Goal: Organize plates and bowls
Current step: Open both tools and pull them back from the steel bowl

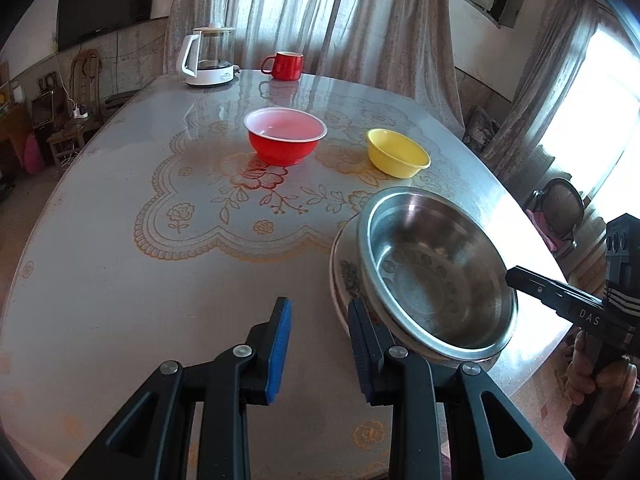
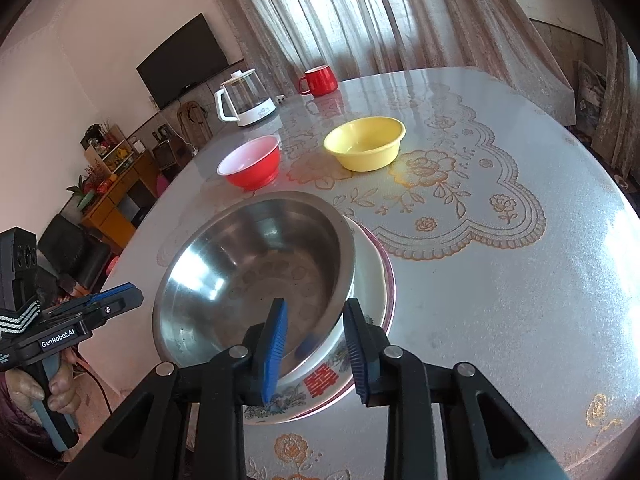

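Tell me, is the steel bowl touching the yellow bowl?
Apart. The right wrist view shows bare tablecloth between the steel bowl and the yellow bowl.

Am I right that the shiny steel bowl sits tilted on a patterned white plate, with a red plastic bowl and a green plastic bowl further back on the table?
Not quite: the second bowl is a yellow plastic bowl, not green, as the right wrist view shows. The shiny steel bowl does sit tilted on the patterned white plate, the red plastic bowl behind.

Bright daylight through curtains [image 1: 320, 8]; table [image 1: 120, 220] glare; fisheye-warped edges.
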A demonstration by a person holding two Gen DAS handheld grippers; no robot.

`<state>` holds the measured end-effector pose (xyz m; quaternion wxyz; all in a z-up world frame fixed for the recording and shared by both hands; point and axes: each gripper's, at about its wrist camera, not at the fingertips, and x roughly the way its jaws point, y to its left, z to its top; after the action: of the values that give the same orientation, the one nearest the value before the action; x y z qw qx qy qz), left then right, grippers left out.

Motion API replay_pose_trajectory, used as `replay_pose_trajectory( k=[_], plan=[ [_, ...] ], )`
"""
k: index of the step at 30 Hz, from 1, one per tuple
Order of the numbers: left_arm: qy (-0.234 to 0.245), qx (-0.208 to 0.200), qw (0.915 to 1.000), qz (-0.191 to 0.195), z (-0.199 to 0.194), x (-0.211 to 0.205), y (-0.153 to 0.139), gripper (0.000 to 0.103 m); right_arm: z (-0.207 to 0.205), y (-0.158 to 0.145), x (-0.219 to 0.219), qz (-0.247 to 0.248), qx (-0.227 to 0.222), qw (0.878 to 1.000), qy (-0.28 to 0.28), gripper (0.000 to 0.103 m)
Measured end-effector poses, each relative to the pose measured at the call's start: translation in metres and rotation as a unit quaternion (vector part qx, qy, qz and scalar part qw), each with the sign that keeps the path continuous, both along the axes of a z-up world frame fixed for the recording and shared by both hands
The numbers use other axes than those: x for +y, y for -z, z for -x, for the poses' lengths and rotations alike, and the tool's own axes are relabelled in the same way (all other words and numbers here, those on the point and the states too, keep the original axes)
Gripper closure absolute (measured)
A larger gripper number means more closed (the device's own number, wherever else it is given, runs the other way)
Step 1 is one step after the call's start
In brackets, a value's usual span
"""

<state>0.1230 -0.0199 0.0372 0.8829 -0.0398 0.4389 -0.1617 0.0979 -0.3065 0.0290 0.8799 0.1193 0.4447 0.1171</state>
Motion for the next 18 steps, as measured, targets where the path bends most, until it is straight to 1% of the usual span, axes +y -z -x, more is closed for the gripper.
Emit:
replay_pose_trajectory(
  k=[4, 6, 8, 9, 11, 13, 15, 17, 18],
  plan=[
    [0.003, 0.009, 0.9997, -0.024, 0.002, 0.031, -0.007, 0.073, -0.004, 0.002, -0.003, -0.007, 0.009, 1.000, 0.001, 0.075],
    [-0.015, 0.006, 0.9988, -0.046, 0.003, 0.055, -0.015, 0.073, -0.006, 0.003, -0.004, -0.011, 0.012, 1.000, -0.003, 0.075],
    [-0.037, -0.002, 0.9979, -0.053, 0.005, 0.080, -0.024, 0.073, -0.006, 0.003, -0.005, -0.013, 0.015, 1.000, -0.006, 0.075],
    [-0.051, -0.007, 0.9974, -0.050, 0.004, 0.090, -0.028, 0.072, -0.007, 0.003, -0.006, -0.016, 0.014, 1.000, -0.005, 0.075],
    [-0.077, -0.015, 0.9964, -0.033, 0.001, 0.106, -0.032, 0.067, -0.007, 0.002, -0.009, -0.020, 0.010, 1.000, -0.001, 0.075],
    [-0.092, -0.016, 0.9956, 0.002, -0.003, 0.114, -0.031, 0.063, -0.008, 0.000, -0.013, -0.023, 0.007, 1.000, 0.006, 0.075],
    [-0.090, -0.011, 0.9952, 0.035, -0.011, 0.110, -0.025, 0.061, -0.010, -0.002, -0.017, -0.025, 0.005, 1.000, 0.013, 0.074],
    [-0.076, -0.007, 0.9958, 0.050, -0.020, 0.095, -0.017, 0.061, -0.015, -0.004, -0.021, -0.028, 0.005, 0.999, 0.021, 0.074],
    [-0.065, -0.006, 0.9965, 0.051, -0.025, 0.083, -0.014, 0.061, -0.017, -0.005, -0.024, -0.030, 0.005, 0.999, 0.025, 0.074]
  ],
)
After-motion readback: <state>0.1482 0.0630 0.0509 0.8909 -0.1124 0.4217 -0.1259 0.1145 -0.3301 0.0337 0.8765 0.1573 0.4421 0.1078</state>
